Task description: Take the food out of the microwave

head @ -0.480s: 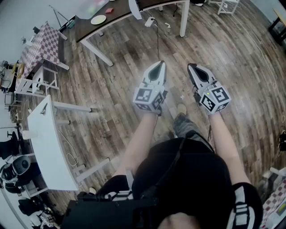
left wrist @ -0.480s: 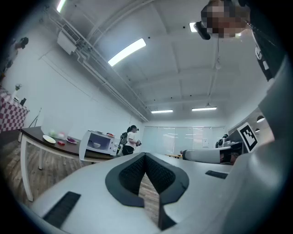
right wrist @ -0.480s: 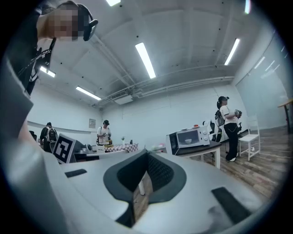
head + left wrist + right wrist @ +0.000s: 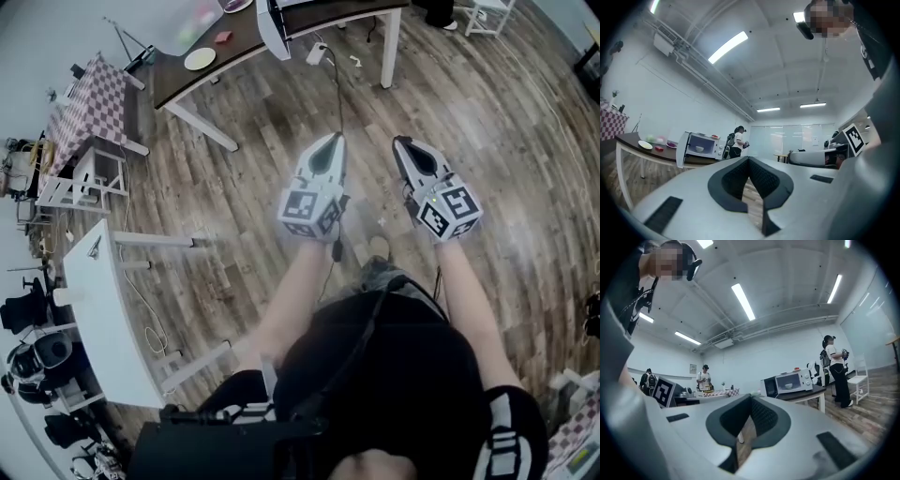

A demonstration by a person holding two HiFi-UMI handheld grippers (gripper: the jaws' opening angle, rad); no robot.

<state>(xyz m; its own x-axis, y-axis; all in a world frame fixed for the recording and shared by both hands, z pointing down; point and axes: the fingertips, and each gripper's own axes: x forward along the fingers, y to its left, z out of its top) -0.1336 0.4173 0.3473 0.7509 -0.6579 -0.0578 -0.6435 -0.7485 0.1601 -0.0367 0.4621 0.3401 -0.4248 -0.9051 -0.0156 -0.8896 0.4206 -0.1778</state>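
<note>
The microwave (image 4: 704,145) sits far ahead on the dark table (image 4: 628,139), well apart from both grippers. Its door (image 4: 683,150) is swung open to the left, and a white bowl (image 4: 699,149), presumably the food, shows inside the cavity. In the left gripper view it lies left of the jaw line; in the right gripper view the same microwave (image 4: 791,381) and bowl (image 4: 788,386) lie right of it. In the head view the table (image 4: 244,37) runs across the far edge, with a plate (image 4: 200,58) on it.

The left gripper (image 4: 330,139) and right gripper (image 4: 401,141) are side by side, level, over bare wood floor (image 4: 234,187). We judge the left a bit nearer the open door, but neither is in reach, so we need to walk forward first.

Both pairs of jaws are closed tip to tip, nothing between them, touching nothing. They must open before any grab at the bowl.
</note>
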